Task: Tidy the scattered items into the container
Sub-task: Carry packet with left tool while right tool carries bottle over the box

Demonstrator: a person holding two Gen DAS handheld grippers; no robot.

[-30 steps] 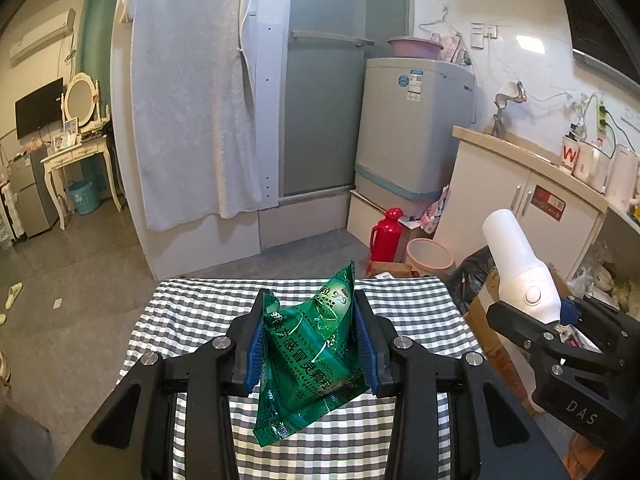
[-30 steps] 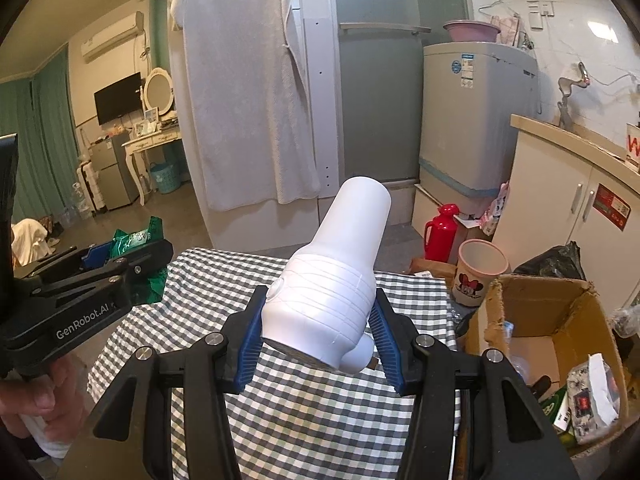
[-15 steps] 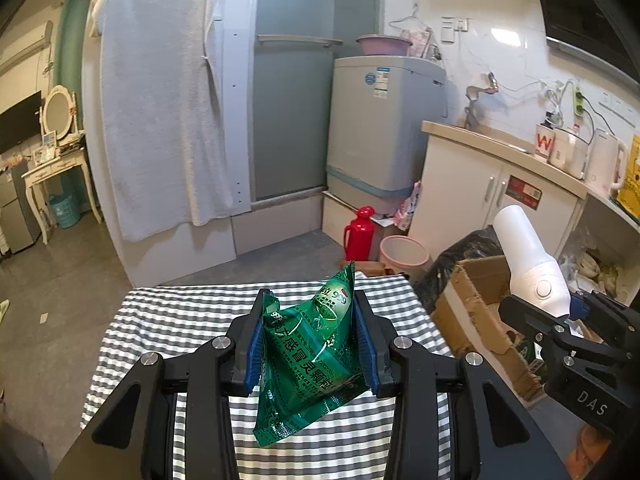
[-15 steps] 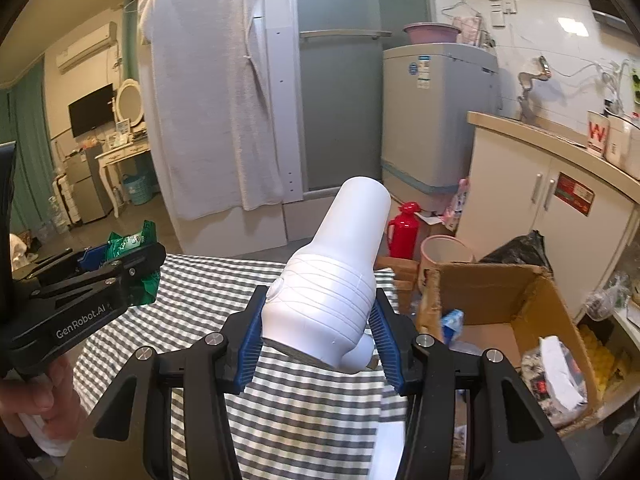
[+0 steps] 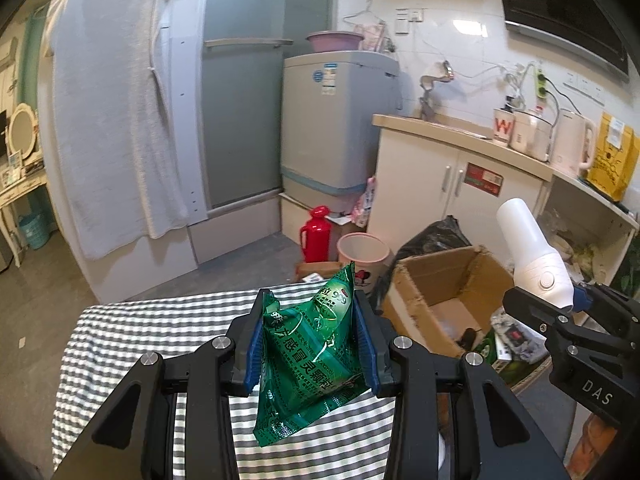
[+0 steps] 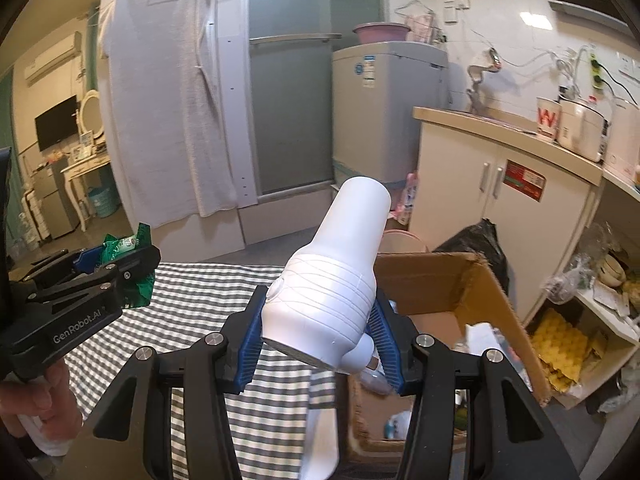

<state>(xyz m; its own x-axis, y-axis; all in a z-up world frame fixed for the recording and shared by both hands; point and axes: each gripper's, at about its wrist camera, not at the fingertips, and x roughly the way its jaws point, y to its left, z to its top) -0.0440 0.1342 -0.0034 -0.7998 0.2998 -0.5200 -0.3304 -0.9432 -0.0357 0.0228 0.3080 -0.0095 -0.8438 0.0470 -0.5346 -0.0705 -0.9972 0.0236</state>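
My left gripper (image 5: 310,336) is shut on a crumpled green foil packet (image 5: 314,354), held above the checked tablecloth (image 5: 160,320). My right gripper (image 6: 318,336) is shut on a white hair dryer (image 6: 336,276) whose barrel points up and away. The dryer (image 5: 532,256) also shows at the right of the left wrist view, over the open cardboard box (image 5: 436,280). In the right wrist view that box (image 6: 452,280) sits just right of the table, with several items inside. At the left edge of the same view the left gripper (image 6: 116,264) carries the packet (image 6: 134,276), a hand below it.
A pink bin (image 5: 362,250), a red flask (image 5: 316,234) and a black bag (image 5: 432,236) stand on the floor beyond the table. A white cabinet (image 6: 500,196) with appliances on top is at the right, with open shelves (image 6: 600,320) beside the box.
Both grippers have swung to the right with their loads. The cardboard box has come further into both views and now lies under the hair dryer.
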